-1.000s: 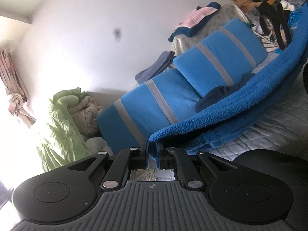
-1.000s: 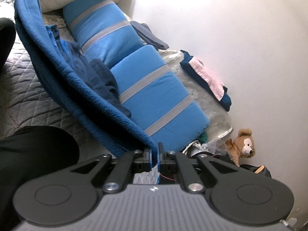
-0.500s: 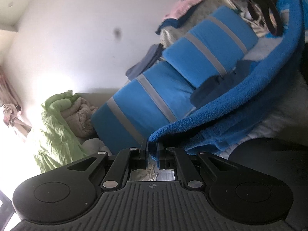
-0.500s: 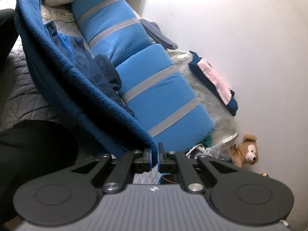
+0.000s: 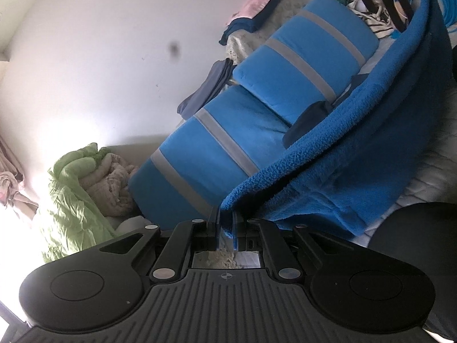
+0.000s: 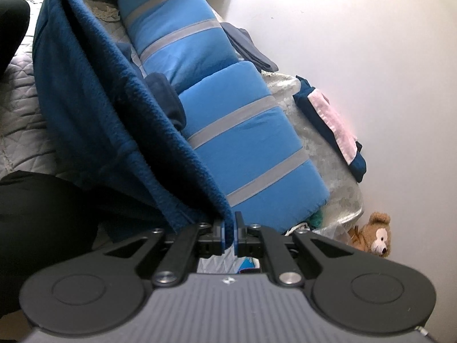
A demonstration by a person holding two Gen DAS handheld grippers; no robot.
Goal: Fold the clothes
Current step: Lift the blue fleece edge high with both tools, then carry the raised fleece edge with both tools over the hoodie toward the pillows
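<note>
Fleece (image 5: 328, 177) is hanging over the bed (image 6: 20, 131), thick, floppy, grippy; left gripper (image 5: 226, 228) and right gripper (image 6: 227, 233) are each pinching an edge corner, probably the best hold.

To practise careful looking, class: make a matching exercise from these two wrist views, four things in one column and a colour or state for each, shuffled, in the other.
Things:
1. blue fleece garment
2. pillows
3. teddy bear
4. crumpled quilt

Colour or state:
A. light green
B. brown, by the white wall
C. pinched at an edge by both the left tongs and the right tongs
D. bright blue with grey stripes

Pairs: 1-C, 2-D, 3-B, 4-A
</note>
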